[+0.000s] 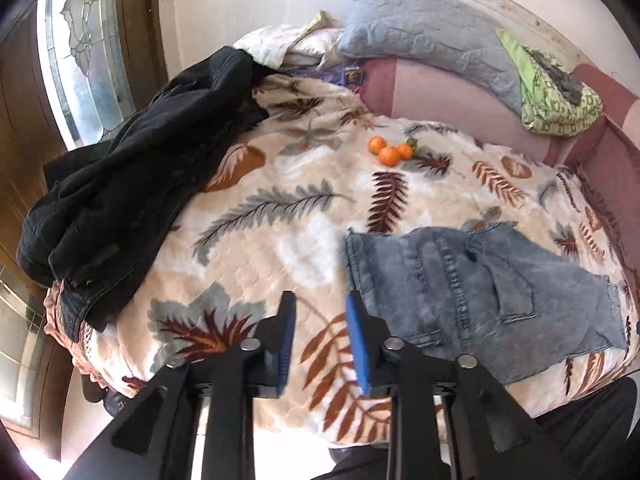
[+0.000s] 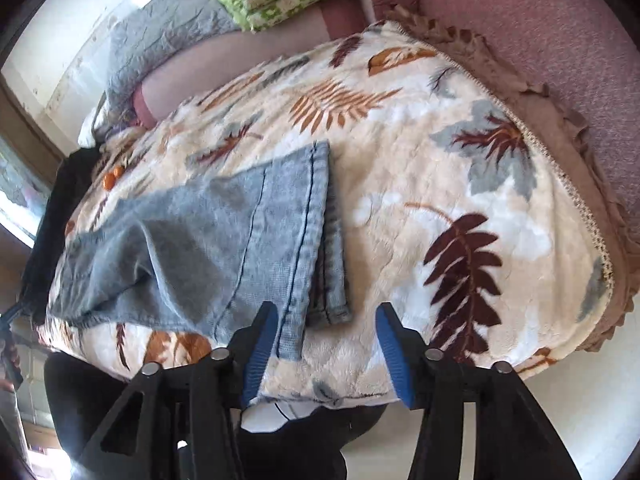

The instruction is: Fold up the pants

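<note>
Folded light-blue jeans [image 1: 480, 288] lie on a leaf-print blanket [image 1: 280, 220], lower right of the left view. The left gripper [image 1: 320, 312] hovers narrowly open beside them; the right gripper [image 2: 326, 320] gapes wide, empty. No readable labels show.

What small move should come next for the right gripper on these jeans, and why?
Probably ease the right gripper forward and down onto the leg hems of the blue jeans, then close. Its jaws stand open and empty just short of the hems, which lie flat on the leaf-print blanket. The left gripper is open too, beside the waistband end, so neither holds cloth yet.
</note>
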`<control>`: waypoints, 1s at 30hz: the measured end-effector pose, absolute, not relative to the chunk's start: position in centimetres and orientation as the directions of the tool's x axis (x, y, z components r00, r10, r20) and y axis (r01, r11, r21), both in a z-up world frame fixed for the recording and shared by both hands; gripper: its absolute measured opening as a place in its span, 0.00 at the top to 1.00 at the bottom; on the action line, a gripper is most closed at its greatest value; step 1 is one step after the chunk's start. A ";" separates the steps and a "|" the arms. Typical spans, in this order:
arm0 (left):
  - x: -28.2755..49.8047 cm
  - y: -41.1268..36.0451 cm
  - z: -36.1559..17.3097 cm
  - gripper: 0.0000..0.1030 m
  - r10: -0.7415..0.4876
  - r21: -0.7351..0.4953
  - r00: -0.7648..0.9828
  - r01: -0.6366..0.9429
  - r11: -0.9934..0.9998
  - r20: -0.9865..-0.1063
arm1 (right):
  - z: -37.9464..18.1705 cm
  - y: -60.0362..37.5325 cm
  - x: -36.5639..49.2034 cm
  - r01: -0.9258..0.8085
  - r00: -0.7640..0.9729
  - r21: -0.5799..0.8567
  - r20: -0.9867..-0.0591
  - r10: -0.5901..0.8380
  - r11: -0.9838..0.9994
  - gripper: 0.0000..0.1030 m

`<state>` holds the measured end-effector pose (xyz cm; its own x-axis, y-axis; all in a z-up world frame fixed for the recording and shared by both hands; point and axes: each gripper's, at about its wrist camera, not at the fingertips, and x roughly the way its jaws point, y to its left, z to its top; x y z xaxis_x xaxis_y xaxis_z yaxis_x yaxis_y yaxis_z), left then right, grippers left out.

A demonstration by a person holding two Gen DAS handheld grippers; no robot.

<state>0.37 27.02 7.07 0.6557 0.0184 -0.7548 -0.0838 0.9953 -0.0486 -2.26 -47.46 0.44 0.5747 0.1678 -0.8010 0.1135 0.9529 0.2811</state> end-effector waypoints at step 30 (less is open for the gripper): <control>4.7 17.1 -3.0 0.24 0.004 0.044 0.452 0.078 0.996 -0.892 | 3.9 -41.5 5.3 0.084 0.605 0.115 -0.796 0.041 0.990 0.33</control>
